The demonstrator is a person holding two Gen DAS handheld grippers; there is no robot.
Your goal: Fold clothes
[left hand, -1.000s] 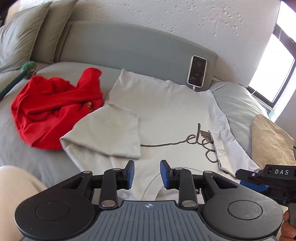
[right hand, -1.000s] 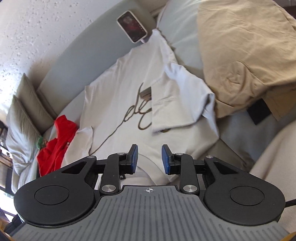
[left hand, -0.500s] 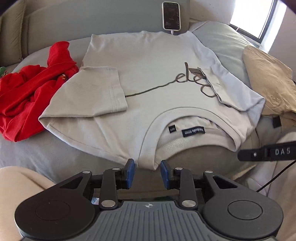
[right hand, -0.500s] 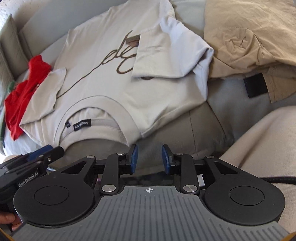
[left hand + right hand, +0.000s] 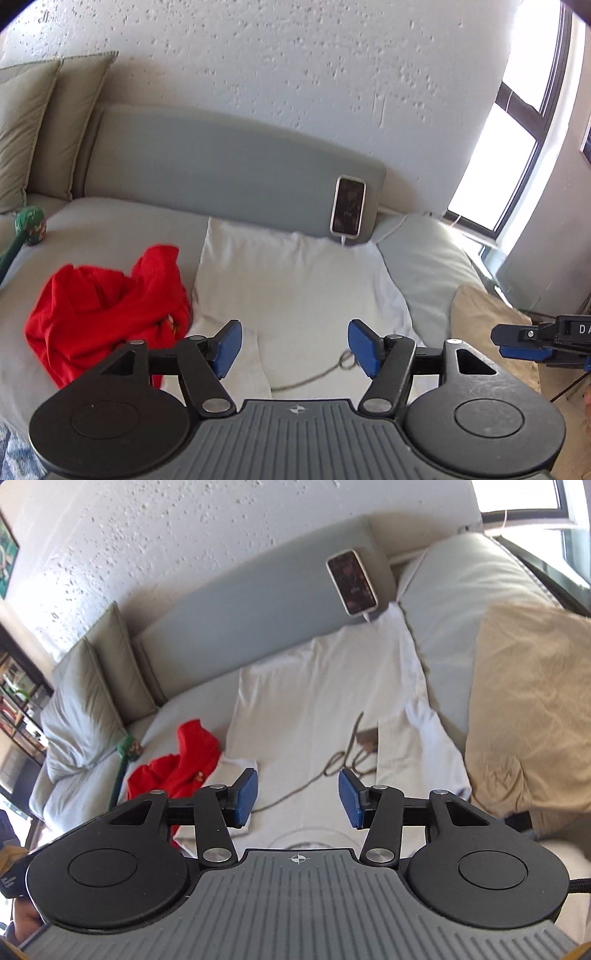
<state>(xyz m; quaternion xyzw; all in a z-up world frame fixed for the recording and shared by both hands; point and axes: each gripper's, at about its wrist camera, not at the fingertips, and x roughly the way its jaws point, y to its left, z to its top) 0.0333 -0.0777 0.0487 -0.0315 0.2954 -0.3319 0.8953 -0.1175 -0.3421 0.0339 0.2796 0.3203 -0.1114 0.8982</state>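
Note:
A pale grey T-shirt point(image 5: 295, 280) point(image 5: 317, 701) with a brown script print lies flat on the sofa seat, both sleeves folded inward. My left gripper point(image 5: 293, 345) hangs above its near part, jaws opening, nothing between the blue pads. My right gripper point(image 5: 297, 797) is likewise raised over the shirt's collar end, jaws opening and empty. Its black tip with a blue pad point(image 5: 524, 341) shows at the right edge of the left wrist view. A crumpled red garment point(image 5: 103, 317) point(image 5: 177, 768) lies left of the shirt.
A phone point(image 5: 348, 210) point(image 5: 352, 581) on a white cable leans against the grey backrest point(image 5: 221, 166) behind the shirt. Tan clothing point(image 5: 528, 709) point(image 5: 491, 325) is heaped to the right. Cushions point(image 5: 85, 701) and a green object point(image 5: 31, 225) sit left. A window point(image 5: 509, 140) is at right.
Both grippers have risen and tilted up from the shirt's collar edge, so the wall and backrest fill the views. Both pairs of jaws stand much wider than before.

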